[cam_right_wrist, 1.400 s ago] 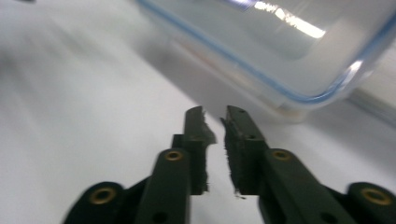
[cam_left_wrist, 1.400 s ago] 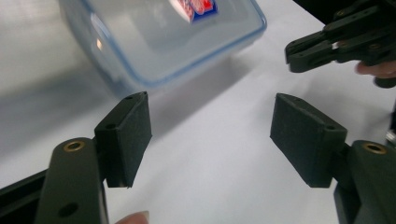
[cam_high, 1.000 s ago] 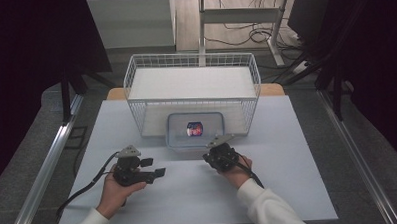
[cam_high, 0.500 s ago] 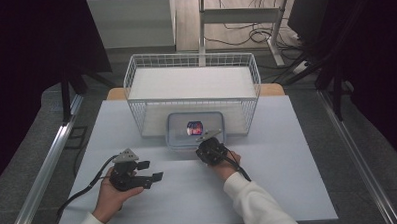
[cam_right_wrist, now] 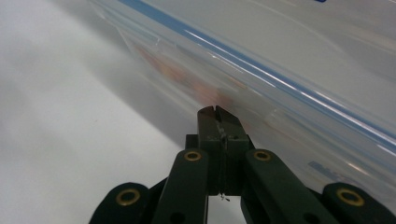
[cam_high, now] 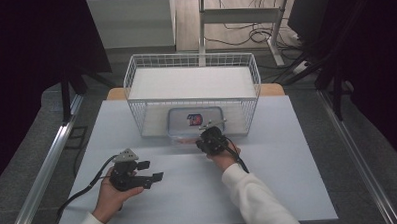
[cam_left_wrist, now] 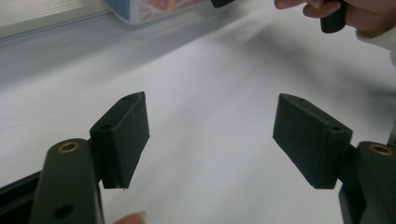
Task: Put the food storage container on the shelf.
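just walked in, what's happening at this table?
A person works two handheld grippers over a white table. The right gripper, jaws shut and empty, has its tips right up at the near wall of a clear plastic container with a blue-trimmed lid, which sits in front of a white wire basket. Contact can't be told. The left gripper hangs back over bare table, jaws open, holding nothing.

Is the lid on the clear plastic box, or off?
On: the blue-rimmed lid sits flat over the clear plastic box, its label facing up.
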Demonstrator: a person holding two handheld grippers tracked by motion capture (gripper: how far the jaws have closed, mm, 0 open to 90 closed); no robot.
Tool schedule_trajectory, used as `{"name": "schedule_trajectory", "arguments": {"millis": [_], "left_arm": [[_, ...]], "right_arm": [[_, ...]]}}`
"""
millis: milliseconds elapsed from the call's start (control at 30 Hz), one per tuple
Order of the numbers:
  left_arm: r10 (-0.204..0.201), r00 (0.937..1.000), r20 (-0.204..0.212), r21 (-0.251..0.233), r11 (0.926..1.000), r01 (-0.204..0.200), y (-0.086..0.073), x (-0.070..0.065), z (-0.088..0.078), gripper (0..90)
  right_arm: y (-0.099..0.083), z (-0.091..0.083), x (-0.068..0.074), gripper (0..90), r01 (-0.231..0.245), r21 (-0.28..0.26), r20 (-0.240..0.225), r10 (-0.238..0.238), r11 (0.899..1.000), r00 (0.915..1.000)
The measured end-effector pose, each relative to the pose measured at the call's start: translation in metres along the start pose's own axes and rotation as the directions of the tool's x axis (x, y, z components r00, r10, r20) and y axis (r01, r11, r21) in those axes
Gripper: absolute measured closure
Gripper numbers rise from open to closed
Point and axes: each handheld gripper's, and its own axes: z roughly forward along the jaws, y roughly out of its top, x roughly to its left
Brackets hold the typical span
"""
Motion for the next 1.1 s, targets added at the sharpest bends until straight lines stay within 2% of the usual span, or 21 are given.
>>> {"name": "schedule_trajectory", "arguments": {"millis": [100, 267, 300, 333, 400, 833, 867, 1100], "left_arm": [[0.001, 1.0, 0.001, 0.003, 1.0, -0.001, 0.0, 0.0, 0.001, 26.7], [0.001, 1.0, 0.005, 0.01, 1.0, -0.001, -0.001, 0.0, 0.002, 26.1], [0.001, 1.0, 0.006, 0.01, 0.9999, -0.001, -0.001, 0.0, 0.002, 26.0], [0.0, 1.0, 0.005, 0.011, 0.9999, 0.0, -0.001, 0.0, 0.003, 25.7], [-0.001, 1.0, 0.007, 0.016, 0.9999, 0.001, -0.001, 0.0, 0.004, 25.5], [0.001, 1.0, 0.008, 0.023, 0.9997, -0.001, -0.001, 0.001, 0.005, 25.1], [0.001, 1.0, 0.008, 0.023, 0.9997, -0.001, -0.001, 0.001, 0.005, 25.1], [0.004, 1.0, 0.005, 0.023, 0.9997, -0.004, -0.001, 0.001, 0.005, 25.1]], "right_arm": [[0.003, 0.002, -0.004, 89.0, -0.018, -0.001, -0.002, 0.018, 1.0, 0.9998], [0.012, 0.009, -0.011, 89.0, -0.038, -0.008, 0.021, 0.038, 0.999, 0.9991], [0.014, 0.01, -0.012, 89.0, -0.05, -0.013, 0.024, 0.051, 0.999, 0.9984], [0.019, 0.014, -0.015, 89.0, -0.087, -0.011, 0.012, 0.087, 0.996, 0.9961], [0.023, 0.018, -0.018, 89.0, -0.101, -0.017, 0.008, 0.102, 0.995, 0.9948], [0.042, 0.035, -0.022, 89.0, -0.17, -0.017, 0.024, 0.171, 0.985, 0.985], [0.042, 0.041, -0.031, 89.0, -0.045, -0.082, 0.043, 0.049, 0.996, 0.9979], [0.042, 0.041, -0.031, 89.0, -0.042, -0.081, 0.046, 0.046, 0.996, 0.9979]]}}
